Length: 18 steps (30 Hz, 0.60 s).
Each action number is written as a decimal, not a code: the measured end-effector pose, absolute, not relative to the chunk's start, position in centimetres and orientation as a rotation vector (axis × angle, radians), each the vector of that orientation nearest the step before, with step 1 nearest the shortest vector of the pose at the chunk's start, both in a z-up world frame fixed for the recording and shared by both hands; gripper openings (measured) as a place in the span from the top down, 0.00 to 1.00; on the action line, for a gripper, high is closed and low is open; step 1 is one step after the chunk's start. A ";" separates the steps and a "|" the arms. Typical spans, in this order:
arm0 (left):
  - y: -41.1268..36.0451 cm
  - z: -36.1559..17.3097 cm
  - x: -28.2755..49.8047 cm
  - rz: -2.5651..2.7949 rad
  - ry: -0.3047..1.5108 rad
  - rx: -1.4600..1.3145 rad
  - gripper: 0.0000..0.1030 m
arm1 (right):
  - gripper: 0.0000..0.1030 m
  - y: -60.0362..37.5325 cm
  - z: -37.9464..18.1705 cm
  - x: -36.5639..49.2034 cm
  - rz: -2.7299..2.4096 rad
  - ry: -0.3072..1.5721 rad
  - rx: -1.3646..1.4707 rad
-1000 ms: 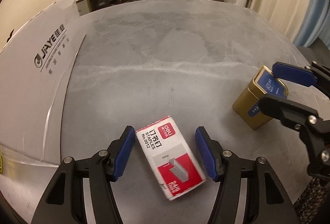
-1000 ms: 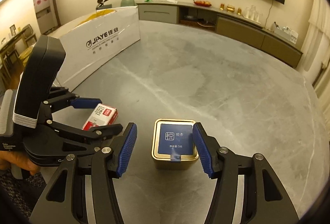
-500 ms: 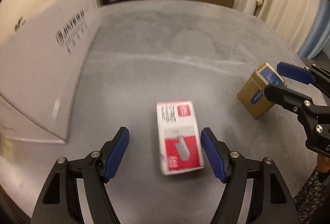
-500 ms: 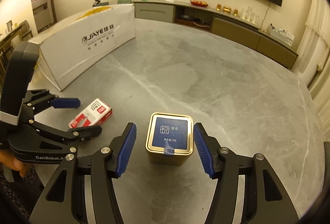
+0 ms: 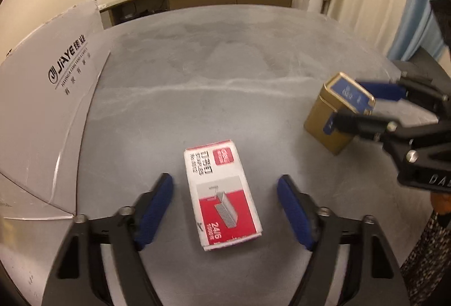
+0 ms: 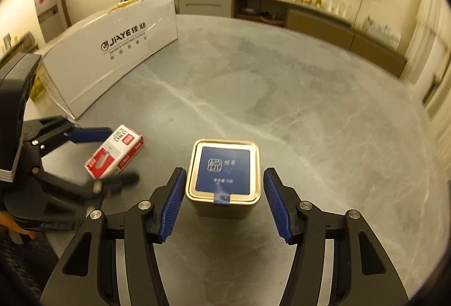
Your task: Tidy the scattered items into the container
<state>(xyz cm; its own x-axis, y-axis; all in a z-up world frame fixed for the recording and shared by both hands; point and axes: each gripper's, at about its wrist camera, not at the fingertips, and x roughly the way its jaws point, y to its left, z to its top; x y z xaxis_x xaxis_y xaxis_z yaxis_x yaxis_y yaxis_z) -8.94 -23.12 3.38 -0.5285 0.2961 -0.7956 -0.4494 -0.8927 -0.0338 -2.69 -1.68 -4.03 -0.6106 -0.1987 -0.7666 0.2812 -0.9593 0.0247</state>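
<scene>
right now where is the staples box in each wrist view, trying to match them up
Left wrist: the staples box lies low in the centre, between the open left gripper fingers.
Right wrist: the same box sits left of centre, beside the gold tin.
Shared landmark: the white JiAYE carton, on the left in both.

The left gripper point(image 5: 225, 207) hangs with jaws spread wide either side of a red-and-white staple box point(image 5: 222, 197) lying flat on the grey worktop point(image 5: 197, 80), touching neither pad. Toward the worktop's right edge, the right gripper point(image 5: 353, 105) straddles a gold tin point(image 5: 327, 122), and a white carton point(image 5: 42, 108) stands along the left edge.
</scene>
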 end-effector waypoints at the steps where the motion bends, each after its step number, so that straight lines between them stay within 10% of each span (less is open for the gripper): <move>1: -23.2 3.5 -9.1 2.411 0.240 -1.211 0.62 | 0.51 -1.5 -3.9 -2.7 -2.600 0.127 1.220; 18: -25.1 8.3 -8.8 2.431 0.094 -1.076 0.62 | 0.51 -1.6 -2.0 -0.8 -2.704 0.059 1.116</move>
<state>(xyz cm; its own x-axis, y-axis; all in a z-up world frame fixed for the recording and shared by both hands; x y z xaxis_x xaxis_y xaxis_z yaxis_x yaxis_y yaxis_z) -8.75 -25.12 8.26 -0.5776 0.3968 -0.7134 -0.4506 -0.8837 -0.1268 -0.75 -1.64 -2.03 -0.6889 -0.1829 -0.7014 0.2132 -0.9760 0.0452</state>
